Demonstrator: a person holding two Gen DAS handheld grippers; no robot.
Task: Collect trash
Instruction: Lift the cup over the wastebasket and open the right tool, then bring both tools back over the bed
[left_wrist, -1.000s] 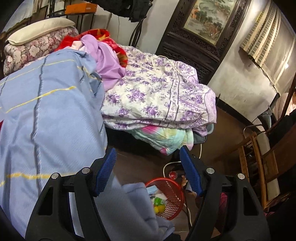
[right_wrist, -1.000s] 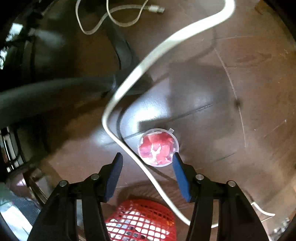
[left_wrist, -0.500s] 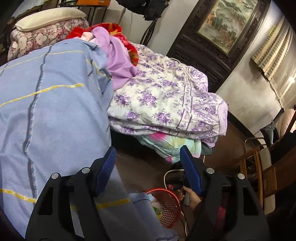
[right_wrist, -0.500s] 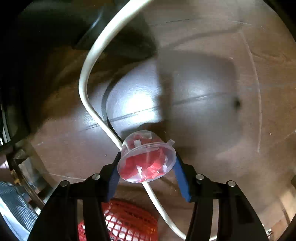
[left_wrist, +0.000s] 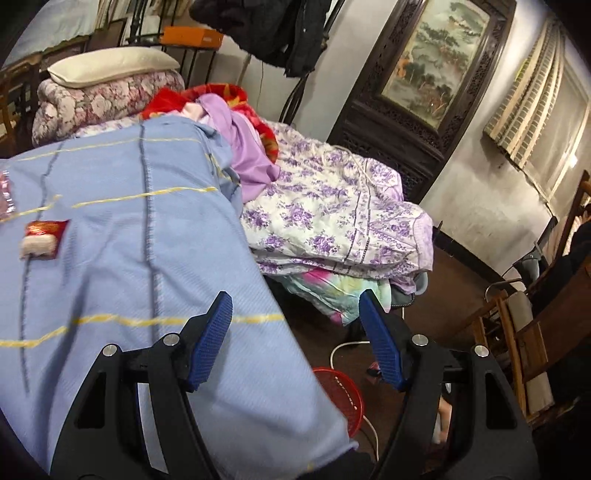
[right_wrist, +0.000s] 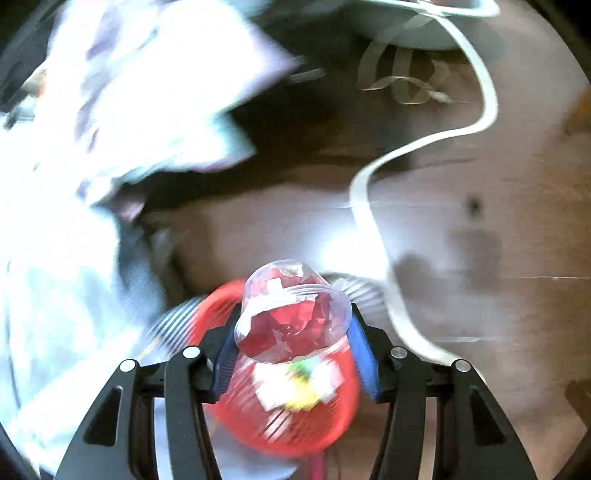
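My right gripper (right_wrist: 293, 332) is shut on a clear plastic cup (right_wrist: 291, 314) stuffed with red paper and holds it above the red mesh trash basket (right_wrist: 332, 417), which holds white and yellow scraps. The right wrist view is blurred. My left gripper (left_wrist: 295, 328) is open and empty above the blue blanket (left_wrist: 129, 258). A red and white snack wrapper (left_wrist: 42, 238) lies on the blanket at the left, with another wrapper (left_wrist: 7, 192) at the edge. The basket (left_wrist: 343, 395) shows on the floor beside the bed.
A floral quilt (left_wrist: 332, 221) and clothes pile on the bed. A white cable (right_wrist: 369, 184) snakes over the brown floor. Wooden chairs (left_wrist: 517, 332) stand at the right, and a carved dark screen (left_wrist: 417, 85) at the wall.
My right gripper closed on the cup, lifted it off the floor and carried it over the red basket. My left gripper swung up and left, bringing the wrappers on the blanket into view.
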